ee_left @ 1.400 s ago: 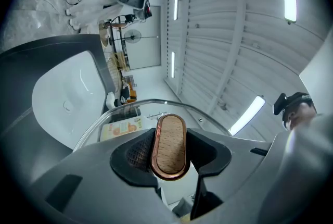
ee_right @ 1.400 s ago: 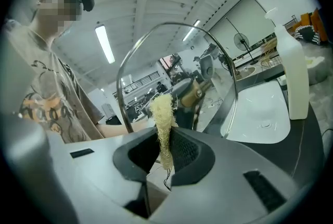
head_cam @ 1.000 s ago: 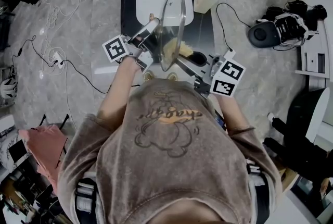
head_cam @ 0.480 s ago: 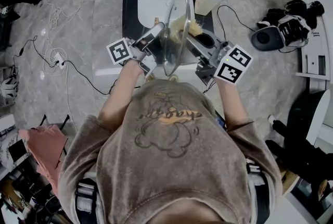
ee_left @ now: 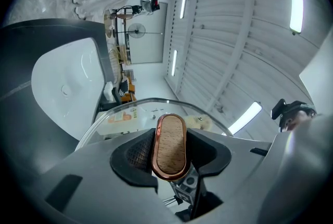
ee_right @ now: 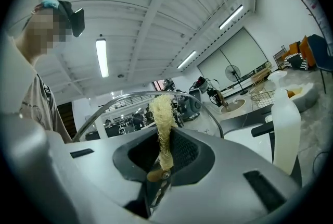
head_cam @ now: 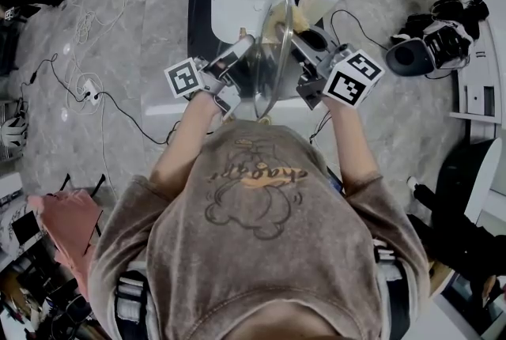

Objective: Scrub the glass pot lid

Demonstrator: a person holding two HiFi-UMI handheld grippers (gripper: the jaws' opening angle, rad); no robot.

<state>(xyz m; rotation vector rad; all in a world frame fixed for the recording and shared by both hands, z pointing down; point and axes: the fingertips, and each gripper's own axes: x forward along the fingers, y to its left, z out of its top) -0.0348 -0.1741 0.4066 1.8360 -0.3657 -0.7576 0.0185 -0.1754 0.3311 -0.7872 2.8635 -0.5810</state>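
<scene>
Left tool point(head_cam: 234, 55), clamped on the lid's point(head_cam: 278, 46) knob point(ee_left: 169, 145), should hold steady; right tool point(head_cam: 307, 54), gripping the scrubber point(ee_right: 162, 113), should press firmly

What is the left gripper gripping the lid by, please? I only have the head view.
Observer: The left gripper is shut on the oval wooden knob of the lid.
Operator: Thanks. What exactly is in the right gripper?
Observer: The right gripper is shut on a pale fibrous scrubber, standing upright between its jaws.
Operator: Does it reach the glass?
Observer: Its tip overlaps the lid's metal rim there; contact I cannot tell.
</scene>
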